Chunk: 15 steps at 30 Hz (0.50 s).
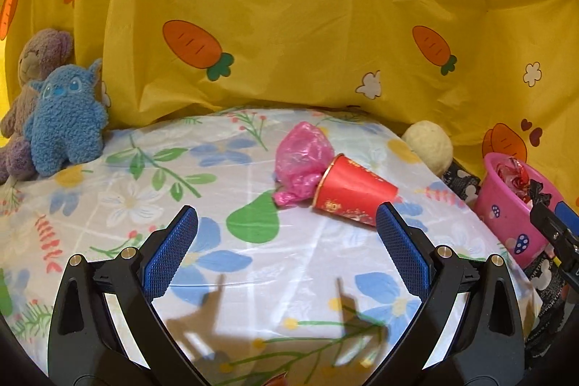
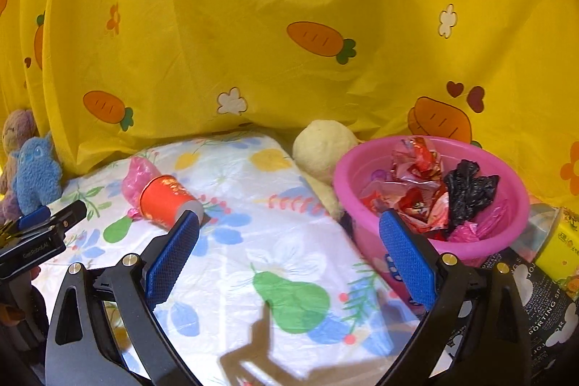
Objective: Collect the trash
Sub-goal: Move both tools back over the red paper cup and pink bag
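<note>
A red paper cup (image 1: 353, 190) lies on its side on the floral sheet, touching a crumpled pink plastic bag (image 1: 302, 161). Both also show in the right wrist view, the cup (image 2: 166, 199) and the bag (image 2: 135, 174). A pink basin (image 2: 427, 234) at the right holds red wrappers, a black bag and pink plastic; it also shows in the left wrist view (image 1: 506, 208). My left gripper (image 1: 287, 227) is open and empty, just short of the cup. My right gripper (image 2: 289, 230) is open and empty, beside the basin's left rim.
A blue plush (image 1: 65, 118) and a purple plush (image 1: 32, 75) sit at the back left. A cream plush ball (image 2: 322, 147) lies behind the basin. A yellow carrot-print curtain (image 1: 289, 6) closes off the back. A yellow box (image 2: 559, 248) sits at far right.
</note>
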Motion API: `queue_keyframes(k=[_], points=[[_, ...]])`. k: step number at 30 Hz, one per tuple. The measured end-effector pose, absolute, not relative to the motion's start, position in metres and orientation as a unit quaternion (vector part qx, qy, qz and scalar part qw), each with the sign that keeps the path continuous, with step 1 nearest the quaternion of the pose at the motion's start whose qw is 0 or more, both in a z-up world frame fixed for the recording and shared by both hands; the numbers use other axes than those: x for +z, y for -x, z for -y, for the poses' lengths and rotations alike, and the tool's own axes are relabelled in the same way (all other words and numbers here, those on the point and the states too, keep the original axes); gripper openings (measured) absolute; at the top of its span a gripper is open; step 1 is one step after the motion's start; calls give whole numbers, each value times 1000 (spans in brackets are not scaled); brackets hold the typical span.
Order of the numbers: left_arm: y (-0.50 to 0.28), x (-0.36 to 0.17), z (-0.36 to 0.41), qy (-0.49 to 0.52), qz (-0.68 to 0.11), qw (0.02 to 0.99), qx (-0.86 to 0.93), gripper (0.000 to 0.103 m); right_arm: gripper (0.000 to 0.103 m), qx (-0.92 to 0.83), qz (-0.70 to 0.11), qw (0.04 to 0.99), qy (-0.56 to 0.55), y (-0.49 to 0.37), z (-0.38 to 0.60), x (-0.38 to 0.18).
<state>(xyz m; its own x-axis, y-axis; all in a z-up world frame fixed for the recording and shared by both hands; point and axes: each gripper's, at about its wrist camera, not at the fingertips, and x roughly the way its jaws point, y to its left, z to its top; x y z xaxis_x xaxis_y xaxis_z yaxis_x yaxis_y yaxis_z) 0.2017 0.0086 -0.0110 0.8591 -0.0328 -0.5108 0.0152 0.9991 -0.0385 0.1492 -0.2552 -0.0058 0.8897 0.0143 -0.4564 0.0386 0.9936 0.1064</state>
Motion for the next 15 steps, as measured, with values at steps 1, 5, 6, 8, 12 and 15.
queue_keyframes(k=[1, 5, 6, 8, 12, 15], points=[[-202, -12, -15, 19, -266, 964, -7, 97, 96, -1, -238, 970, -52, -151, 248, -7], [-205, -13, -34, 28, -270, 962, 13, 97, 96, 14, -252, 967, -38, -162, 223, -15], [-206, -13, -37, 29, -271, 962, 18, 97, 96, 17, -255, 966, -34, -165, 218, -16], [-211, -13, -42, 33, -274, 961, 25, 97, 96, 26, -261, 965, -27, -172, 207, -19], [-217, -13, -46, 33, -274, 961, 29, 97, 96, 40, -266, 963, -15, -185, 192, -22], [-224, -16, -48, 35, -275, 960, 32, 97, 96, 50, -271, 961, -10, -196, 183, -25]])
